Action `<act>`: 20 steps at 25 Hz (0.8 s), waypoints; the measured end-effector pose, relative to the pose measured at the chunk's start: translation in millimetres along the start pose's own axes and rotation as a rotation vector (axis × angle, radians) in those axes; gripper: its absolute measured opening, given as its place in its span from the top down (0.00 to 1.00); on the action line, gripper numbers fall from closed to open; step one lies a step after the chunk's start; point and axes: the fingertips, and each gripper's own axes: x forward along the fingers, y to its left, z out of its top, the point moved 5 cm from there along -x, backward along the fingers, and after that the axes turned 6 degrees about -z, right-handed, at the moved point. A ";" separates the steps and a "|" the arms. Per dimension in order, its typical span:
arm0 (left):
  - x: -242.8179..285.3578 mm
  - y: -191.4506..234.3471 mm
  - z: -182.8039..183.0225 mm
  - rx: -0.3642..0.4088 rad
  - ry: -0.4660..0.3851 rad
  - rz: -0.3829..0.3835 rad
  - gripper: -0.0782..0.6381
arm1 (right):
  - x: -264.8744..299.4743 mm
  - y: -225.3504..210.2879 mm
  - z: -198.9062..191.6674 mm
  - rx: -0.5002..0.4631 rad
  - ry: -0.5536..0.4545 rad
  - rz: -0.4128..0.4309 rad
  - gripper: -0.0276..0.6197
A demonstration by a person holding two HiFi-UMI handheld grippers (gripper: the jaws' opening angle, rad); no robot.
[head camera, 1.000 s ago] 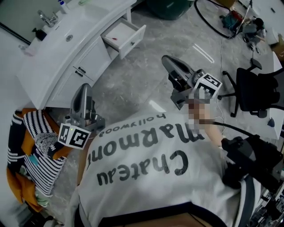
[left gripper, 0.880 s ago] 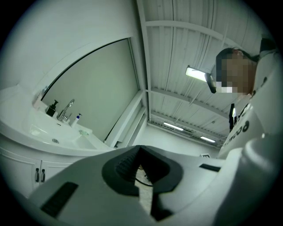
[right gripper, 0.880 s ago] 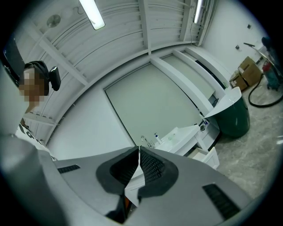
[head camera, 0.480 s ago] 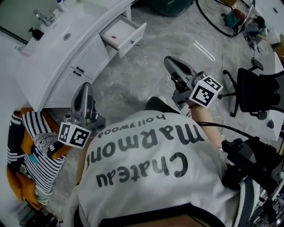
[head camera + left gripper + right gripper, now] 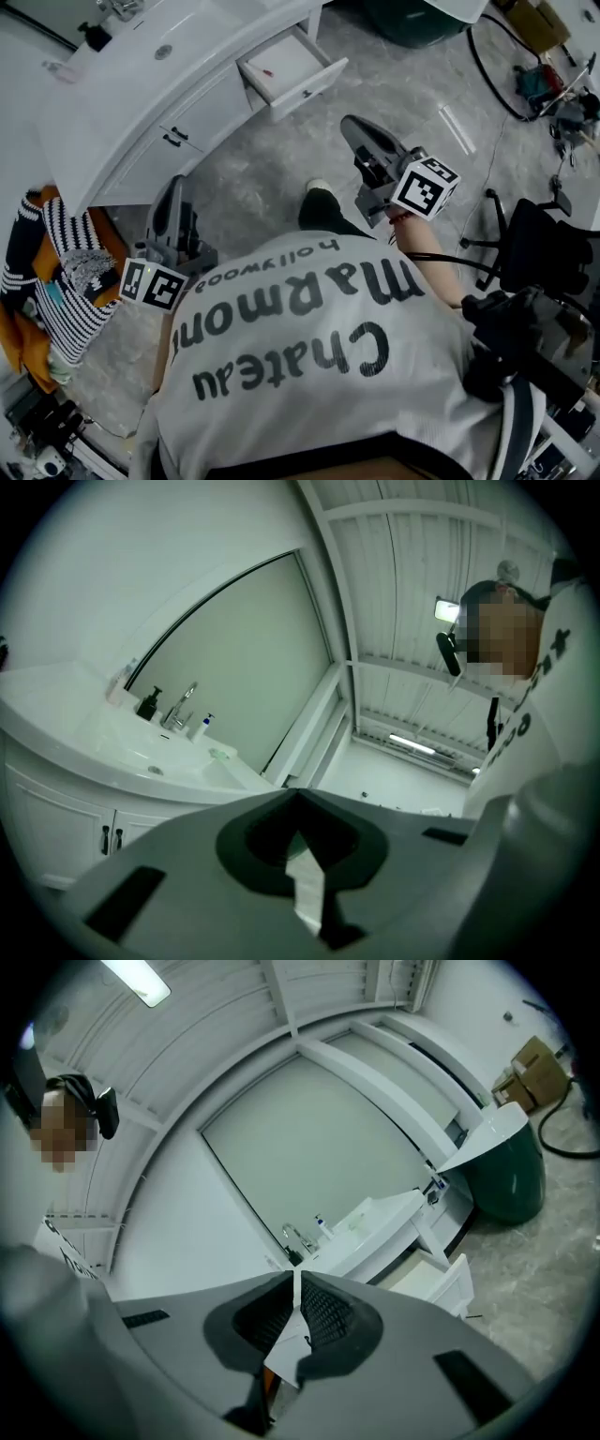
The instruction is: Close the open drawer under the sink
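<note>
The white drawer stands pulled out of the vanity under the sink; a small red item lies inside it. In the right gripper view the drawer shows ahead and to the right, well beyond the jaws. My right gripper is held level in the air, shut and holding nothing, short of the drawer front. My left gripper is also shut and holding nothing, facing the vanity's cabinet doors. Their closed tips show as the left gripper and the right gripper.
A dark green bin stands beyond the drawer on the grey stone floor. A black office chair and cables are at the right. Striped clothing is piled at the left by the vanity's end. A faucet and bottles sit on the sink top.
Both grippers have moved forward toward the vanity, and the person's foot has come into view between them. The drawer is still open and both grippers stay shut.
</note>
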 end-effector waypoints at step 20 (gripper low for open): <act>178.1 16.1 -66.8 -0.044 0.109 0.227 0.88 | 146.6 -196.6 -21.1 -0.168 0.618 0.146 0.81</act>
